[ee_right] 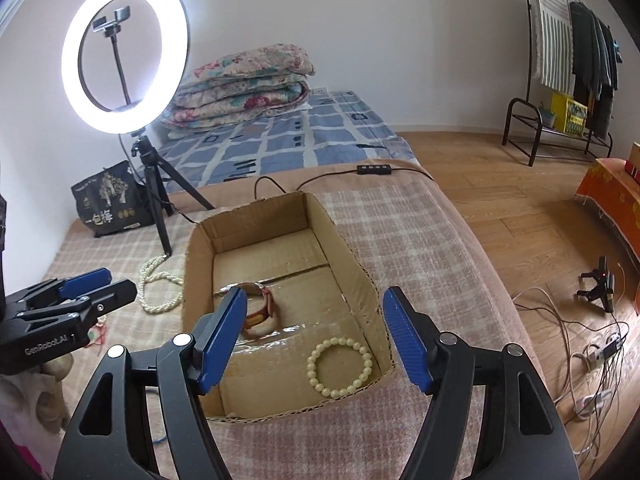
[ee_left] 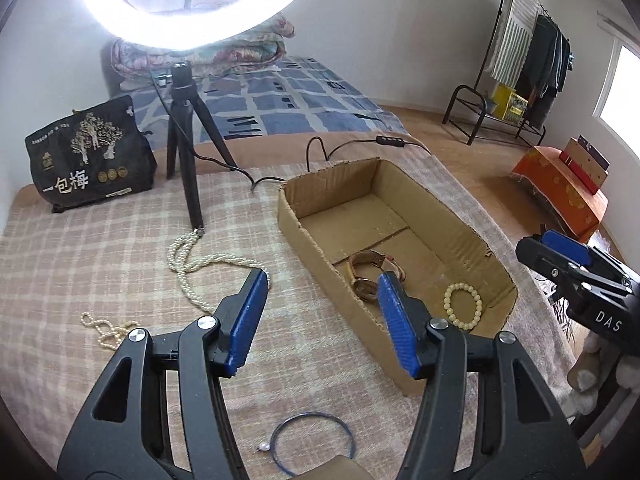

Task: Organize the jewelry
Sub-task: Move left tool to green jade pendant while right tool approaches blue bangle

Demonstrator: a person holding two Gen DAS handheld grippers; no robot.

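A brown leather watch [ee_left: 374, 272] and cream bead bracelet [ee_left: 464, 306] lie in the open cardboard box [ee_left: 460, 240]; the long white pearl necklace [ee_left: 200, 264], a small pearl strand [ee_left: 102, 326] and a blue wire hoop [ee_left: 312, 440] wait outside, both grippers' jaws wide open, empty.

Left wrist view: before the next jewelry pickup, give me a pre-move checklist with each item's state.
1. Left gripper open and empty: ok.
2. Right gripper open and empty: ok.
3. Open brown cardboard box has free floor: ok.
4. Brown leather-strap watch and cream beaded bracelet already in box: ok.
5. Long white pearl necklace, small pearl strand and thin blue wire hoop still on the checked cloth: not ok.
6. Necklace clear of black tripod leg: cannot tell.
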